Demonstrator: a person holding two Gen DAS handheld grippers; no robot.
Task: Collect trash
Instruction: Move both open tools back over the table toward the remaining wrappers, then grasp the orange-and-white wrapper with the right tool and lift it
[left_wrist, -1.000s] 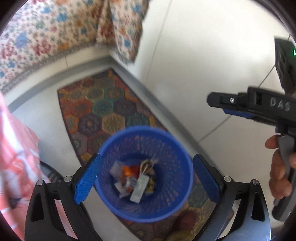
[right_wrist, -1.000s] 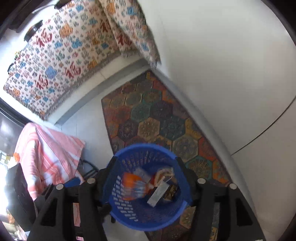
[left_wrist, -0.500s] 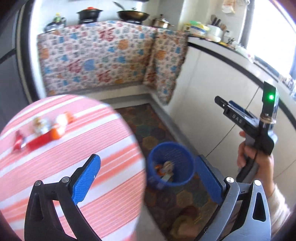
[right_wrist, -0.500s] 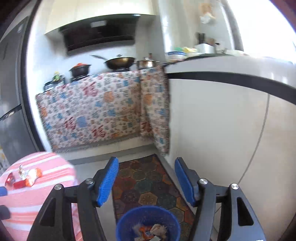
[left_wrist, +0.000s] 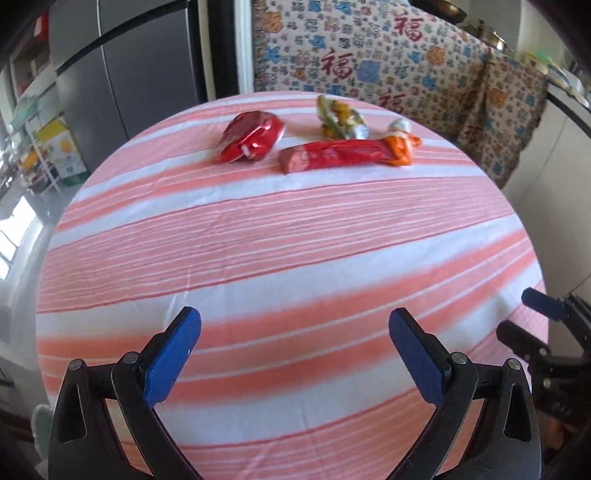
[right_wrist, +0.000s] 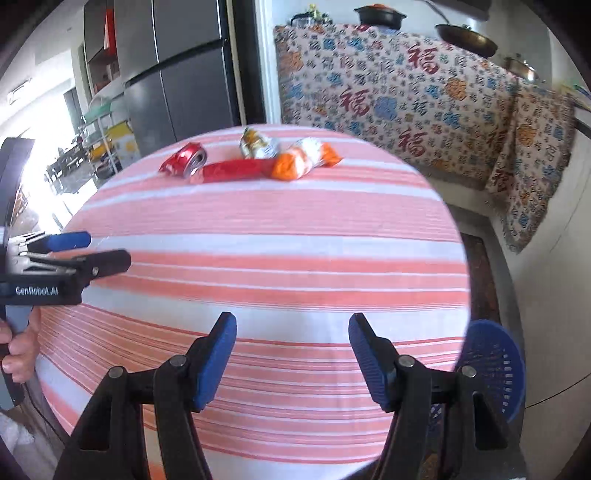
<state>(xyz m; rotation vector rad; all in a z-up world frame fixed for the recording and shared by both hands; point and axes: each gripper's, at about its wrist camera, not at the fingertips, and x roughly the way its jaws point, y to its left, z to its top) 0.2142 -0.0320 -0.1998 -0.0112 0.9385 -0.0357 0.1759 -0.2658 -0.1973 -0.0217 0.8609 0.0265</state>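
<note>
While my left gripper (left_wrist: 295, 354) and right gripper (right_wrist: 291, 354) hover with jaws apart and empty over the striped round table (left_wrist: 280, 236), four wrappers sit at its 12 o'clock edge: red pouch (left_wrist: 251, 137), long red wrapper (left_wrist: 332, 157), orange wrapper (right_wrist: 303, 162), green-yellow wrapper (left_wrist: 340, 116); blue bin (right_wrist: 495, 365) at 4 o'clock.

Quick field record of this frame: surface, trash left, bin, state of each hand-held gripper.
surface: round table with a pink-and-white striped cloth
trash left: four pieces at the far edge: crushed red can, long red wrapper, orange-white wrapper, yellow-green wrapper
bin: blue basket on the floor, right of the table
left hand-held gripper: open, empty, over the near edge
right hand-held gripper: open, empty
</note>
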